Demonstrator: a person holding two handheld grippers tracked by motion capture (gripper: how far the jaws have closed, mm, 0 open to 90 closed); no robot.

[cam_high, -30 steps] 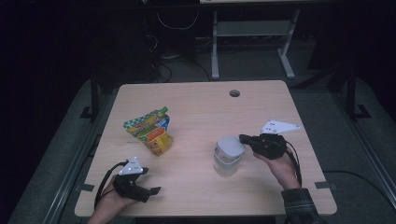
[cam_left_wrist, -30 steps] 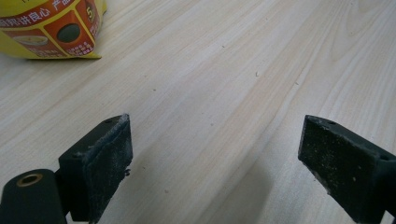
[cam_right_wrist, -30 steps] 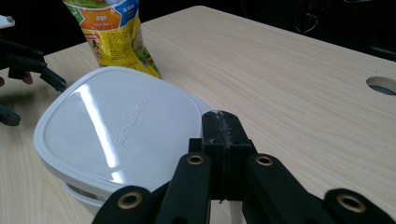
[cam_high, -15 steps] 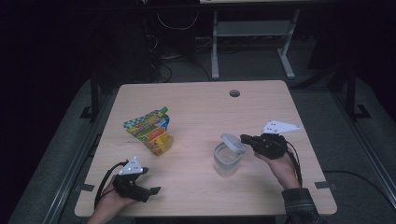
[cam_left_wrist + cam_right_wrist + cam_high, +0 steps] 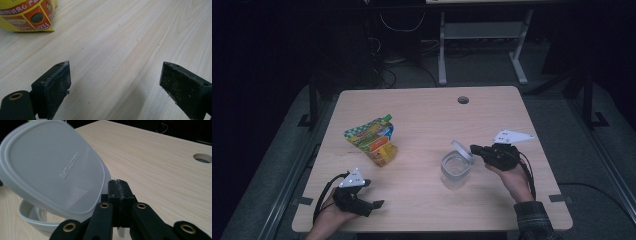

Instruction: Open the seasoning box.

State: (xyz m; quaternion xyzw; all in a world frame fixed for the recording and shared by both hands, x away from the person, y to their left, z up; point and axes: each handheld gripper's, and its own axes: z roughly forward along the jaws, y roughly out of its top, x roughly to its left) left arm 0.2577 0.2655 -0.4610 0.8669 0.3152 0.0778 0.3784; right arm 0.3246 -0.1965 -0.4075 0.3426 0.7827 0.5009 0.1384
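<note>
A clear plastic container stands on the wooden table, right of centre. Its white lid is tilted up off the rim on the right side, and my right gripper is shut on the lid's edge. In the right gripper view the lid leans over the open container, and the jaws of that gripper are pinched together on its rim. A yellow and green snack pouch lies left of centre. My left gripper rests open near the front left edge, with bare table between its jaws and the pouch beyond them.
A round cable hole sits near the table's far edge. Bare wood lies between the pouch and the container. Beyond the table stands a white desk frame on a dark floor.
The lid lay flat on the container a second ago. My right gripper has since tipped it up and off the rim. The left gripper has stayed put.
</note>
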